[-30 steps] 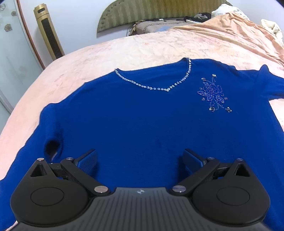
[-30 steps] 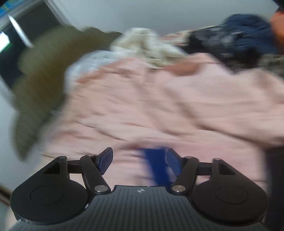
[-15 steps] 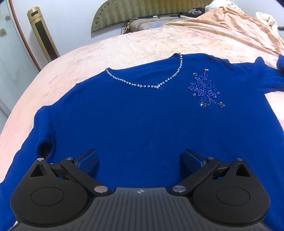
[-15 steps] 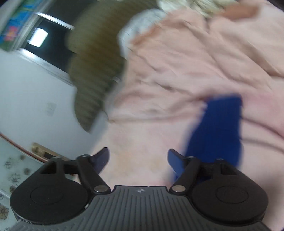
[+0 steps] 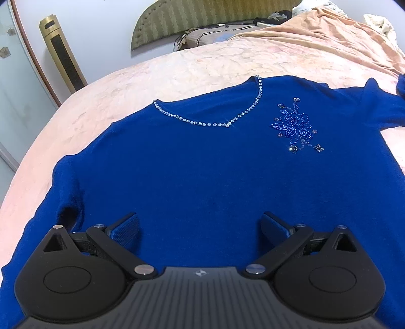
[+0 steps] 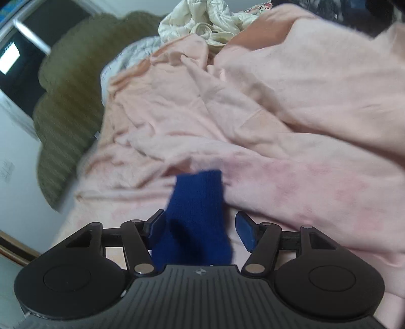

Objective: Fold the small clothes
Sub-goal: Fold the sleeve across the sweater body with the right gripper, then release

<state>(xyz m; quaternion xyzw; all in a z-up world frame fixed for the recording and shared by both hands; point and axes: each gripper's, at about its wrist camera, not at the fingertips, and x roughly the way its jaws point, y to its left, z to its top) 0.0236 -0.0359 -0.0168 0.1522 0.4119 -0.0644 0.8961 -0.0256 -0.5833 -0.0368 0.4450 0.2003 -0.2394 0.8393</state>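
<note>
A royal-blue sweater (image 5: pixel 202 164) lies flat, front up, on the pink bed cover (image 5: pixel 177 68). It has a rhinestone neckline (image 5: pixel 215 121) and a beaded flower (image 5: pixel 296 126). My left gripper (image 5: pixel 200 227) hovers over the sweater's lower body, open wide, with nothing between its fingers. In the right wrist view, the cuff end of a blue sleeve (image 6: pixel 197 202) lies on the pink cover (image 6: pixel 316 182) and runs between the fingers of my right gripper (image 6: pixel 200 230). Those jaws are closing; the left pad touches the sleeve, the right pad stands apart from it.
A gold tower unit (image 5: pixel 63 55) and a glass door (image 5: pixel 15 88) stand left of the bed. An olive headboard (image 5: pixel 182 22) and a pillow (image 5: pixel 210 38) are at the far end. A rumpled pink blanket (image 6: pixel 303 88) and a cream quilt (image 6: pixel 202 20) pile up beyond the sleeve.
My right gripper has dropped toward the bed; the blue sleeve cuff now lies between its fingers, and the jaws are narrower than half a second ago. The left gripper stays put.
</note>
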